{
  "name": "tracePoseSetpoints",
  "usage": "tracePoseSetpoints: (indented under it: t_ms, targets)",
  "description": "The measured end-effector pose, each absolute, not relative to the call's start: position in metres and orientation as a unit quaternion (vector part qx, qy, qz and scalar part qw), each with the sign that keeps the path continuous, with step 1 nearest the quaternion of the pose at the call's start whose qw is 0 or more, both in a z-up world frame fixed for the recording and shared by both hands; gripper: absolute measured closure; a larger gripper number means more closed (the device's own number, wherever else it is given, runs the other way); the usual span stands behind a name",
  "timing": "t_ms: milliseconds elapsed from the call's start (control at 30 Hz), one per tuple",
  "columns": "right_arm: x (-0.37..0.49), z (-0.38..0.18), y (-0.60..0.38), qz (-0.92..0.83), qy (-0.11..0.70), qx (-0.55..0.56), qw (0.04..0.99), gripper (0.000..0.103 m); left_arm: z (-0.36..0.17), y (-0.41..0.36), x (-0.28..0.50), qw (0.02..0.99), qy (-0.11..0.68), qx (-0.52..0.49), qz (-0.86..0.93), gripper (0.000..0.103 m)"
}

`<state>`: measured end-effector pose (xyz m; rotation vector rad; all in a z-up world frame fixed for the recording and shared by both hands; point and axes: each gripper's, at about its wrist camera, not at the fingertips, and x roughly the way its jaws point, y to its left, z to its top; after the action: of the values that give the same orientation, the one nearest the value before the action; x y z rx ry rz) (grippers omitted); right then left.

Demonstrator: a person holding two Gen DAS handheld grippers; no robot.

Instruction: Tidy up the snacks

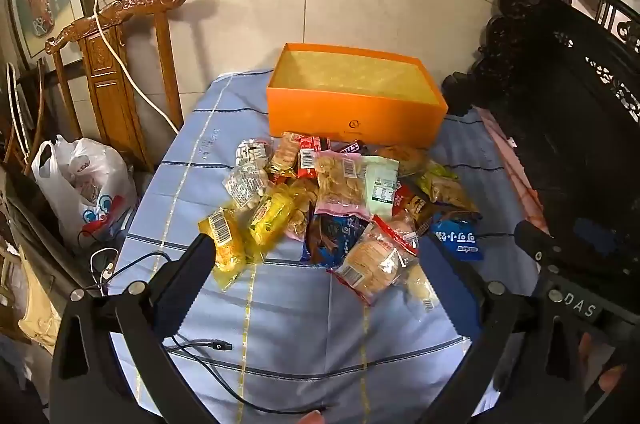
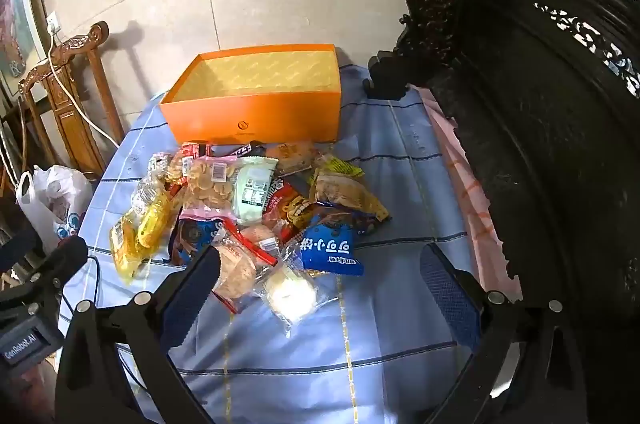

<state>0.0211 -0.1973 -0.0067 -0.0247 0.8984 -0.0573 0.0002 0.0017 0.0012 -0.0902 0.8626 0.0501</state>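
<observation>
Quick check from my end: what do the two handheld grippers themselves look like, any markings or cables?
Both are black frames with round silver bolts. The left gripper and the right gripper each have two fingers faced with textured dark blue pads. White lettering on the right one's body reads "DAS"; the left one's reads "GenRobot.AI". No cable visibly attaches to either.

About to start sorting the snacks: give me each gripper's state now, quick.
Left gripper: open, holding nothing, above the snack pile.
Right gripper: open, holding nothing, above the same pile.
</observation>
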Motion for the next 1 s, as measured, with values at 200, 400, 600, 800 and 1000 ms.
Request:
tracePoseSetpoints:
  t_ms: [200, 400, 600, 800, 1000]
  targets:
    - [0.013, -0.001, -0.197, -0.029, 0.422, 0.003, 0.906, 0.003, 0.000, 0.014, -0.004, 0.908, 0.412, -0.065, 0.037, 0.004]
    - [-0.001, -0.010, -0.199, -0.039, 0.440, 0.045, 0.896, 0.003, -0.011, 0.010, -0.005, 0.893, 0.443, -0.082, 0.016, 0.004]
    - [-0.008, -0.021, -0.195, -0.030, 0.459, 0.062, 0.886, 0.003, -0.014, 0.006, -0.005, 0.891, 0.443, -0.088, -0.033, 0.004]
    - [-0.009, -0.019, -0.193, -0.017, 0.458, 0.063, 0.887, 0.003, -0.010, 0.005, -0.001, 0.895, 0.438, -0.078, -0.007, 0.004]
    - [-0.003, -0.015, -0.189, -0.035, 0.466, 0.026, 0.884, 0.003, 0.001, 0.013, -0.003, 0.904, 0.421, -0.063, 0.033, 0.004]
